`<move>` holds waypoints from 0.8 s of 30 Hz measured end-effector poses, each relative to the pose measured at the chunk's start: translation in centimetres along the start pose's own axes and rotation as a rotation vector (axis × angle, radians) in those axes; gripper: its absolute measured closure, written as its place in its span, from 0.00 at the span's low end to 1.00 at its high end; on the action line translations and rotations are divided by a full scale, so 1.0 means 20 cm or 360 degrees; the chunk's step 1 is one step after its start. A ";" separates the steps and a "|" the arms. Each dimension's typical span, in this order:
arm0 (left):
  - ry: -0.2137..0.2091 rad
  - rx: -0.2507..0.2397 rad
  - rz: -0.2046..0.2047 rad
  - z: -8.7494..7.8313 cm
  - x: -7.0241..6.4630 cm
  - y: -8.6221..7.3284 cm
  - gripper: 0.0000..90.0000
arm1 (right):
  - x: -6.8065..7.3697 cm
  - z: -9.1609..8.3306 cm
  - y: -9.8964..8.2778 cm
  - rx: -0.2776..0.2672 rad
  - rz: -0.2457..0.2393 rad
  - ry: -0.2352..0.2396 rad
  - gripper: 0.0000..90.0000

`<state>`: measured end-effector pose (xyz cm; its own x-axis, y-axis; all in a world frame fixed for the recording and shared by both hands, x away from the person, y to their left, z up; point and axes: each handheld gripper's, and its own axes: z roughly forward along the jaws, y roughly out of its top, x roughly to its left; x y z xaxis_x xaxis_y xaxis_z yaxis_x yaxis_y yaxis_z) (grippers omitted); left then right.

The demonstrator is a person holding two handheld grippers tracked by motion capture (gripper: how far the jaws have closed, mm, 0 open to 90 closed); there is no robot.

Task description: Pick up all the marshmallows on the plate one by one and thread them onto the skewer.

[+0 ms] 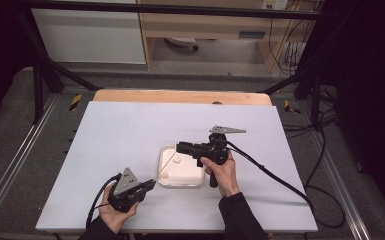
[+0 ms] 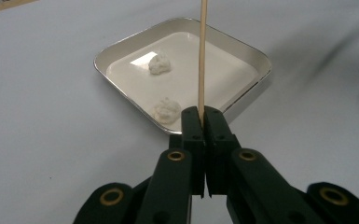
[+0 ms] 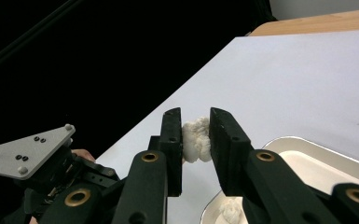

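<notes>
A square white tray (image 1: pixel 189 173) with a shiny rim sits at the table's middle, with two white doughy lumps (image 1: pixel 177 160) (image 1: pixel 164 175) in it. My left gripper (image 1: pixel 151 184), at the tray's near left corner, is shut on a thin wooden skewer (image 1: pixel 165 167) that slants up over the tray. In the left gripper view the skewer (image 2: pixel 202 56) rises from between the pressed jaws (image 2: pixel 202 114) above the tray (image 2: pixel 233 70) and its lumps (image 2: pixel 159 63) (image 2: pixel 166 110). My right gripper (image 1: pixel 180 147) hovers over the tray's far side, shut on a third white lump (image 3: pixel 196 140).
A wooden board (image 1: pixel 180 96) lines the white table's far edge. The right gripper's cable (image 1: pixel 275 175) trails across the table to the right. Black frame posts stand at both far corners. The left gripper's grey plate (image 3: pixel 25 151) is in the right gripper view, low at the left.
</notes>
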<state>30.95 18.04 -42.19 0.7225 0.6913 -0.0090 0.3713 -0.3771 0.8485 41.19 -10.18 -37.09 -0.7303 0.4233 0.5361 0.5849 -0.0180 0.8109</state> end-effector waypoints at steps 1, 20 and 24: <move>0.0000 -0.0003 0.0003 0.00 0.00 0.00 0.98 | 0.00 0.00 0.00 0.0003 0.0002 0.0003 0.84; 0.0002 -0.0017 0.0008 0.01 -0.01 -0.02 0.98 | 0.00 0.03 -0.04 0.0036 0.0044 0.0085 0.88; -0.0005 -0.0013 -0.0006 0.01 -0.01 -0.02 0.98 | 0.01 0.04 -0.06 0.0015 0.0041 0.0086 0.89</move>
<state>30.83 17.97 -42.61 0.7229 0.6909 -0.0136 0.3691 -0.3693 0.8529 40.71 -9.35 -38.12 -0.7327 0.3732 0.5691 0.6070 -0.0197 0.7944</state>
